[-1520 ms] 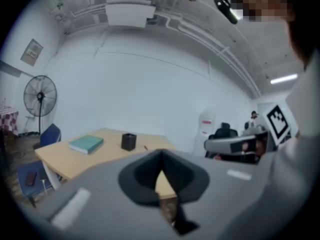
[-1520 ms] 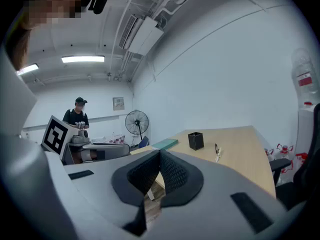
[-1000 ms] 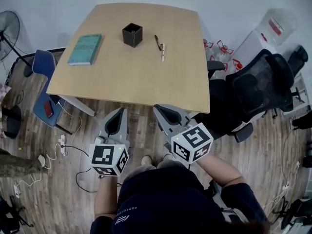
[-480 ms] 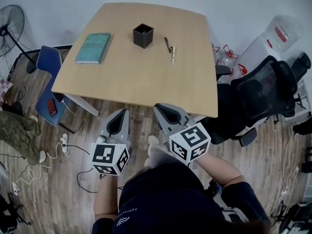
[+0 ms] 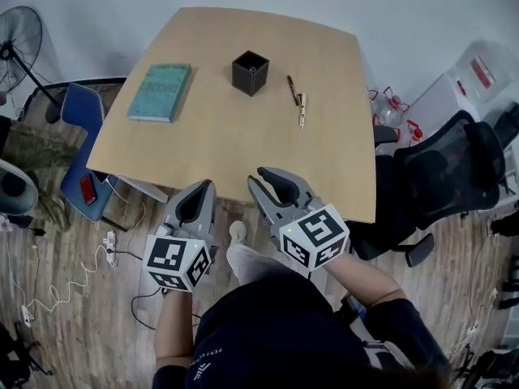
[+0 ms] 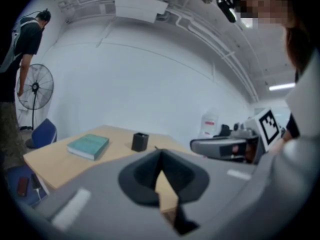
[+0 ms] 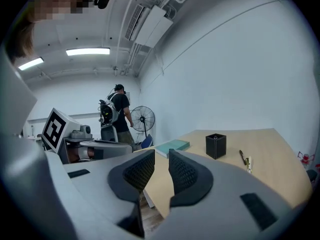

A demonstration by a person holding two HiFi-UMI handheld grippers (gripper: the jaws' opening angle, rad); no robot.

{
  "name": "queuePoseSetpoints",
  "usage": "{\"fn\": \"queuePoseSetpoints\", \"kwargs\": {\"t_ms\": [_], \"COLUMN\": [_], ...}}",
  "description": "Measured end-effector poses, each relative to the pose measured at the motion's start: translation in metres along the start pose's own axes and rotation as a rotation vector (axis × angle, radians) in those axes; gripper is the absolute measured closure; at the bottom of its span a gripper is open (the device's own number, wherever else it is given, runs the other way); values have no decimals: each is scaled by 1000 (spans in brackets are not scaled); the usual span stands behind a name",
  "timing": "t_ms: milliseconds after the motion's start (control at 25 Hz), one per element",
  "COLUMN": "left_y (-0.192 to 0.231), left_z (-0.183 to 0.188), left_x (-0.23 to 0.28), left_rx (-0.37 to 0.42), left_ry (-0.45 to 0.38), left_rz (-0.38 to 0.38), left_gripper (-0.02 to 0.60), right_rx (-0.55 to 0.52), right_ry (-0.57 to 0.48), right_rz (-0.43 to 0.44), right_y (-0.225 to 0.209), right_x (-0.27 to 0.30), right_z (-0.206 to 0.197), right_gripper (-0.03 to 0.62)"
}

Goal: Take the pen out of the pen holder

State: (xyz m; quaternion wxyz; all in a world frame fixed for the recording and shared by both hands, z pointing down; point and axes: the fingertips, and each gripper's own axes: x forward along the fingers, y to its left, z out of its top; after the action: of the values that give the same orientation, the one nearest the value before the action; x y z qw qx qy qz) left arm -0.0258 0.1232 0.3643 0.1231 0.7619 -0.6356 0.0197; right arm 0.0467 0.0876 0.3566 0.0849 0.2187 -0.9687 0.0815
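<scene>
Aiming at the pen holder (image 5: 250,72), which may hold a pen, your left gripper (image 5: 199,194) is clenched; your right gripper (image 5: 272,181), empty, has just been opening.

The table (image 5: 243,148) is a light wooden top with rounded corners, bare over its whole near half. Three groups lie toward its far edge. A teal book (image 5: 160,92) lies flat near the left edge, its long side roughly along that edge. A black square pen holder (image 5: 250,72) stands upright with its mouth open, about midway along the far edge and well apart from the book. Between the pen holder and the right edge lie a dark pen (image 5: 292,89) and a pale pen (image 5: 302,112), just beside each other and pointing roughly from far edge to near edge.
</scene>
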Motion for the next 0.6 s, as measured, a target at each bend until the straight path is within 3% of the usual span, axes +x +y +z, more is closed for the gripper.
{"fn": "queuePoseSetpoints", "kwargs": {"t_ms": [320,600], "left_y": [63,103], "left_z": [17,25], "left_x": [40,82], "left_rx": [10,-11], "left_ry": [18,45], "left_rz": [41,28], "left_gripper": [577,577], "right_rx": [12,25], "right_ry": [8,23], "right_rz": [-4,-63], "right_y": [-36,-85], "right_x": [70,116], "right_z": [15,29], "right_gripper": [511,487]}}
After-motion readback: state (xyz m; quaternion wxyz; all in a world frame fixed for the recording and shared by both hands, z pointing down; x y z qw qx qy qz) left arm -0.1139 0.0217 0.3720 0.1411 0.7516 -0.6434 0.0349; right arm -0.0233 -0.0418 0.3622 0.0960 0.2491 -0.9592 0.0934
